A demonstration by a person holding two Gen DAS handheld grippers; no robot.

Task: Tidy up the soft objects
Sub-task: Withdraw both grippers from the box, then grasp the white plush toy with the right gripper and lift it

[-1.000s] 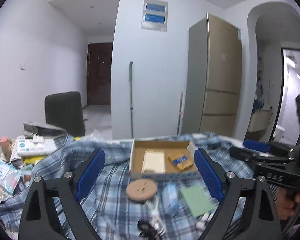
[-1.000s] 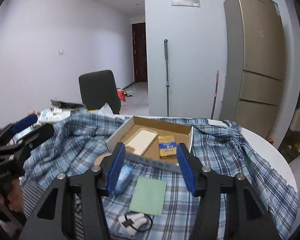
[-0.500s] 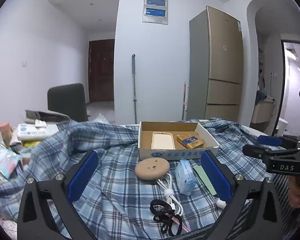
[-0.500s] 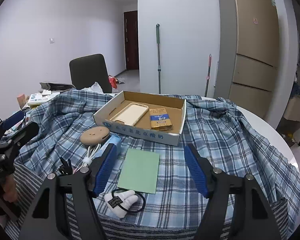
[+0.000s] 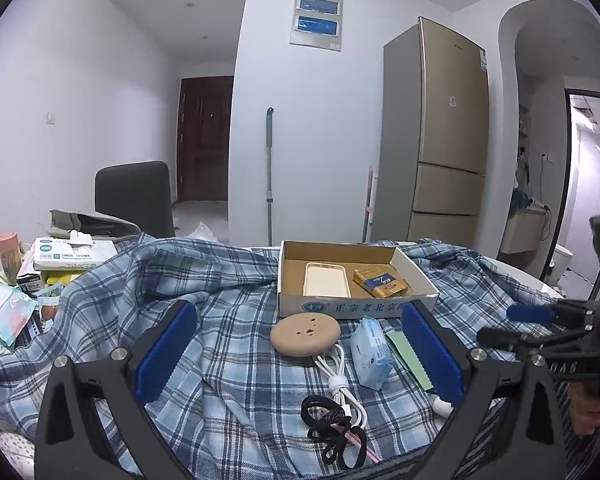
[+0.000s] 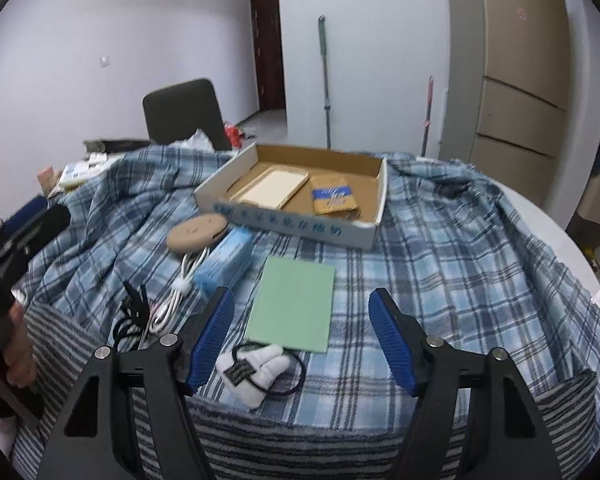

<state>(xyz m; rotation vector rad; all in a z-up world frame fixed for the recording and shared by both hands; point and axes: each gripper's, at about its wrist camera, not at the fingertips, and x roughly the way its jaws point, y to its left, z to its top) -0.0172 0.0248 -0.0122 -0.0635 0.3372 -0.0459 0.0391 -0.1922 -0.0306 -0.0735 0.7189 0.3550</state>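
Plaid cloth (image 6: 440, 240) covers the counter (image 6: 560, 232) in front of us, with a grey striped fabric (image 6: 340, 440) lying along its near edge. We see a shallow cardboard box (image 6: 300, 230) toward the far edge; inside it a cream phone case (image 6: 274, 186) lies beside a yellow and blue packet (image 6: 334, 198). Just in front of the box, toward the counter's left side, rests a round tan pad (image 6: 198, 232), with a blue tissue pack (image 6: 224, 260) touching it. A coiled white cable (image 6: 178, 292) runs from the pad toward the near edge, ending by a tangle of black cord (image 6: 130, 316). A flat green sheet (image 6: 294, 304) lies near the middle of the near half, and a small white plush piece (image 6: 260, 368) on a black loop sits at its near corner, on the border of the striped fabric. Our left claw (image 5: 296, 348) stands as wide as it goes, having just been opening, with nothing pressed between its blue pads; the pad, cable and tissue pack lie on the cloth beyond it. Our right claw (image 6: 302, 336) is partly open, having also just been widening, and grips nothing; the green sheet's near end and the plush piece show between its fingers (image 6: 214, 334). Each claw's handle is held in a hand (image 5: 590, 404).
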